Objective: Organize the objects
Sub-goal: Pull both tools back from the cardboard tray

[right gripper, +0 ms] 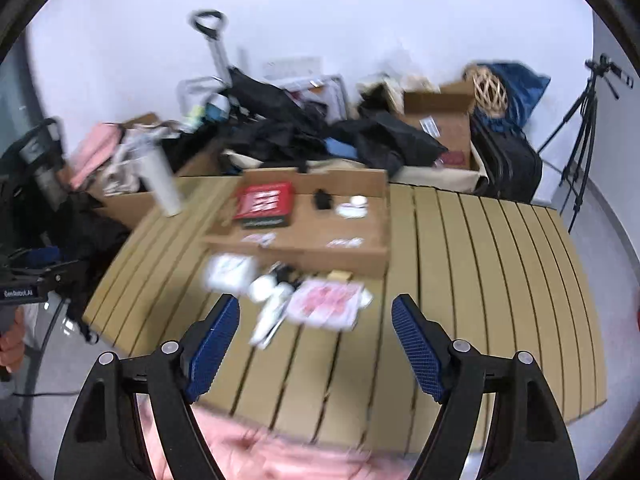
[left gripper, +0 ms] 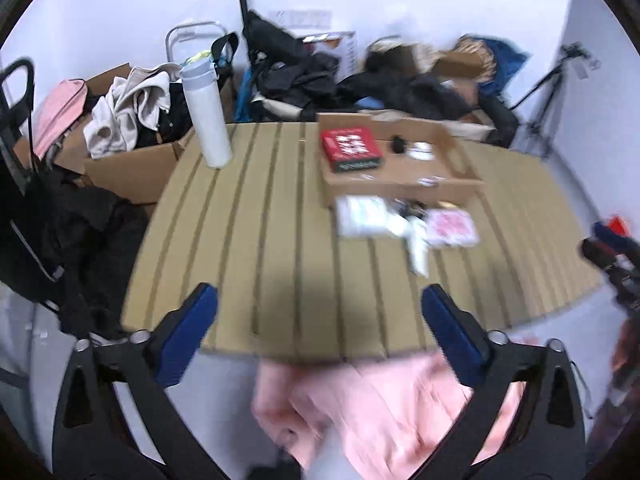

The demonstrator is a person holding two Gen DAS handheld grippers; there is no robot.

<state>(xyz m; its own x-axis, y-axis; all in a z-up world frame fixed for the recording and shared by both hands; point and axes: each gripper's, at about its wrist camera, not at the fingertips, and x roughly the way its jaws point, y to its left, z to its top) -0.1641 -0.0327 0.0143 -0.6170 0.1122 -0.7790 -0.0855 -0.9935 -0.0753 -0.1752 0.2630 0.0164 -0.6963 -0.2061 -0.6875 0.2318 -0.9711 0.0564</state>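
A shallow cardboard box sits on the slatted table. Inside lie a red box, a small black item and a white item. In front of the box lies a blurred pile: a white packet, a pink-printed packet and a white tube. My left gripper is open and empty above the table's near edge. My right gripper is open and empty just short of the pile.
A white bottle stands at the table's far left corner. Boxes of clothes, bags and a trolley crowd the wall behind. A tripod stands at the right. Pink fabric lies below the near edge.
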